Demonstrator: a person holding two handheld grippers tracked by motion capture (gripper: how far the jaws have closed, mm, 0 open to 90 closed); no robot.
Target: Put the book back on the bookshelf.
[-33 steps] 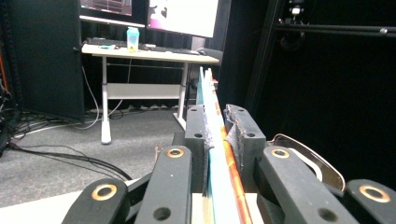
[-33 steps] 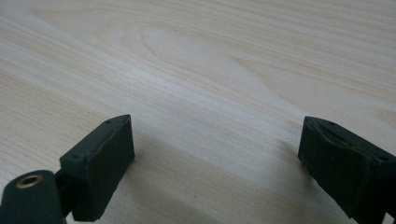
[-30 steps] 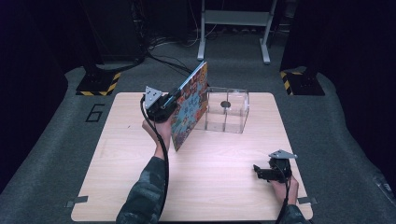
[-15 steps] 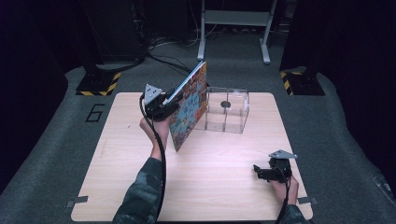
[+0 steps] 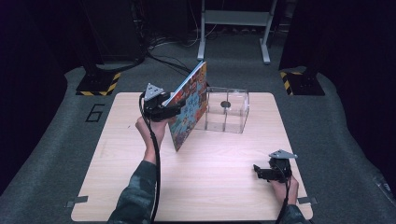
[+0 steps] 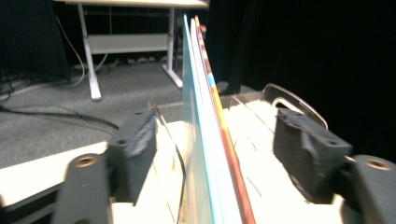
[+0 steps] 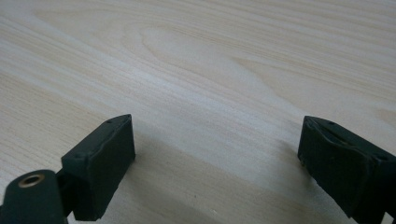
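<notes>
Two black pads of the left gripper stand either side of a thin picture book, and neither one presses on it: in the left gripper view the book rises edge-on through the middle of the gap, with clear space to the pad on each side. Those jaws have just been opening, with the book between them. From above, the book stands tilted on its lower corner on the wooden table, its colourful cover facing the person, and its top leans toward the clear plastic box just beside it at the far side of the table. The left hand holds its gripper up against the book's near edge. Well apart, at the near right corner, the right gripper rests low over bare wood, its jaws spread with nothing between them.
</notes>
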